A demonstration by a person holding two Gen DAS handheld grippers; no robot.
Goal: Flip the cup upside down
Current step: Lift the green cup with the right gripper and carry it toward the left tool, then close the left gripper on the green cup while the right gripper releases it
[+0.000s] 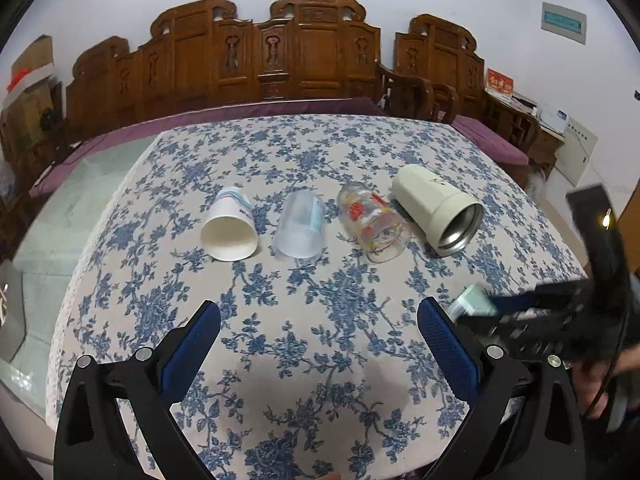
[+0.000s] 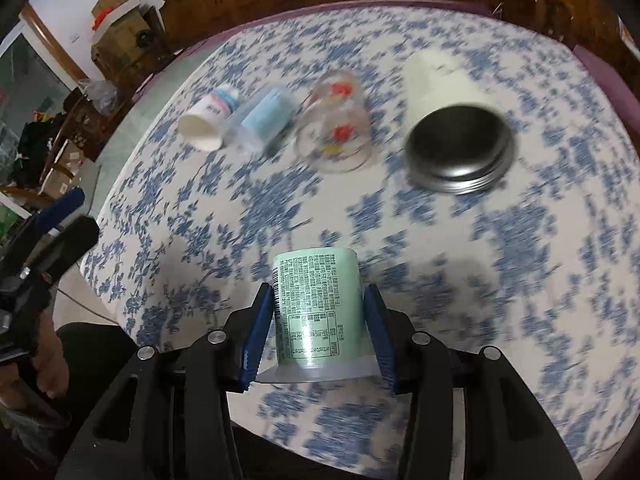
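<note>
My right gripper [image 2: 318, 328] is shut on a pale green printed cup [image 2: 316, 312], held above the near part of the table with its rim toward the camera and its base pointing away. In the left wrist view that cup [image 1: 472, 302] shows blurred at the right, in the right gripper. My left gripper [image 1: 318, 344] is open and empty above the near table edge. Farther back, lying on their sides in a row, are a white paper cup [image 1: 230, 228], a clear plastic cup [image 1: 300, 226], a printed glass [image 1: 374, 222] and a cream steel-lined mug [image 1: 438, 210].
The table [image 1: 320, 152] has a blue floral cloth. Carved wooden benches [image 1: 260, 52] with purple cushions stand behind it. Cardboard boxes [image 2: 116, 20] and clutter are on the left. The right wrist view is motion-blurred.
</note>
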